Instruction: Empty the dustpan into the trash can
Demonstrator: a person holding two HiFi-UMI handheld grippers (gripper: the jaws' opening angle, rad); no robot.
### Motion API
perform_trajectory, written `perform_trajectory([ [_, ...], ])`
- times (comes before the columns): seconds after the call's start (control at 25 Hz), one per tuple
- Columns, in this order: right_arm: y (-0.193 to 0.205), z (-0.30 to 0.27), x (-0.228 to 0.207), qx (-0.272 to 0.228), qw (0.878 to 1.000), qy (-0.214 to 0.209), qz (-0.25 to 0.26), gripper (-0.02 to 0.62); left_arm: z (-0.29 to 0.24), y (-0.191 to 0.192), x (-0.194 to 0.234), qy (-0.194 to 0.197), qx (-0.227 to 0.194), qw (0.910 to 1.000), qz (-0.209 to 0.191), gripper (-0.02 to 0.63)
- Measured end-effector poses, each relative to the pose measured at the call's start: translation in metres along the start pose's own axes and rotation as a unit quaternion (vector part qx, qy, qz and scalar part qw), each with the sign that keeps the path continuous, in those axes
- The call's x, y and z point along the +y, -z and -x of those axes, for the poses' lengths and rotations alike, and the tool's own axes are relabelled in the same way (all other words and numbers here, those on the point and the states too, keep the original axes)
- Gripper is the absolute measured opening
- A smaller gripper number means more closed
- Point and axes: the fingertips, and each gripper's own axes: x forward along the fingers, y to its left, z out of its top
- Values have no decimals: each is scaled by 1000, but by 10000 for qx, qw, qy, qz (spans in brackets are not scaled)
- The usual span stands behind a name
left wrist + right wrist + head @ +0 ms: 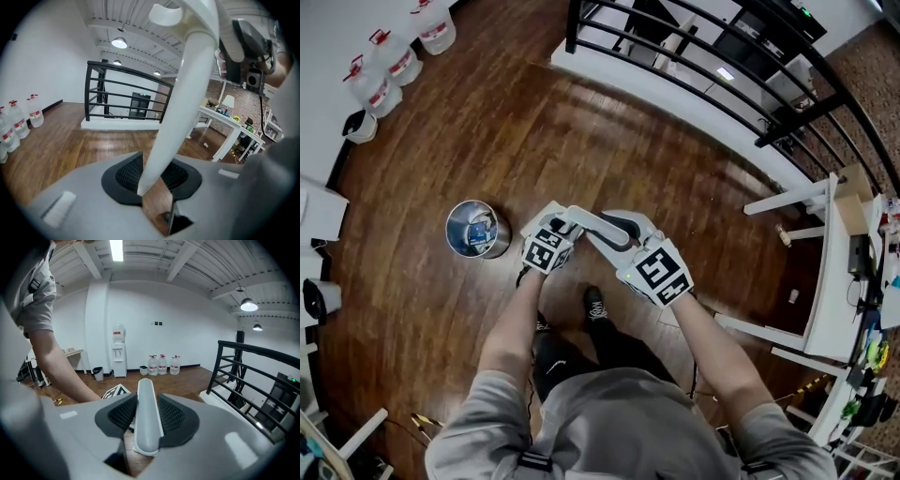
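Left hand-held gripper (pixel 562 221), right hand-held gripper (pixel 622 234), white handle (pixel 592 225), trash can (pixel 465 240)

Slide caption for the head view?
Left tool and right tool clamp the dustpan handle beside a metal trash can on the wood floor.

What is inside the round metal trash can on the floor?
The trash can holds some blue and white rubbish, too small to identify. What lies beneath it is covered.

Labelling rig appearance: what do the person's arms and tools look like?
The left tool and right tool have light grey bodies with black ribbed pads. Each carries a cube of black-and-white square markers. Short grey sleeves; forearms bare.
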Motion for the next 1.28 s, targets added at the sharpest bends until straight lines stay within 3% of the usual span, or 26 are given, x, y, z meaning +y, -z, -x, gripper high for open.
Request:
perform_trajectory([
  [0.12, -2, -3, -6, -34, 10000, -38, 18, 130, -3, -3, 6, 18, -42, 9998, 215, 78],
  [0.24, 10, 2, -5, 112, 9999, -108, -24, 130, 0, 13, 2, 143, 257, 9979, 569, 154],
  [0.36, 26, 13, 1, 374, 9990, -235, -47, 130, 21, 35, -4, 203, 491, 9956, 766, 156],
  [0.52, 56, 33, 10, 726, 9967, -342, -88, 130, 62, 43, -16, 148, 229, 9905, 1349, 138],
  [0.64, 68, 41, 10, 847, 9958, -313, -177, 132, 90, 16, -29, 177, -214, 9871, 1575, 116],
  [0.76, 72, 43, 14, 917, 9947, -385, -277, 132, 125, -30, -40, 50, -682, 9882, 1371, 98],
  [0.96, 81, 57, 28, 1085, 9928, -317, -386, 137, 172, -91, -86, 197, -1114, 9922, 518, 48],
  [1.08, 84, 61, 39, 1141, 9919, -362, -425, 186, 191, -109, -96, 167, -1364, 9900, 330, 40],
  [1.28, 64, 71, 33, 831, 9943, -148, -656, 200, 210, -115, -100, 221, -1523, 9877, 277, 40],
])
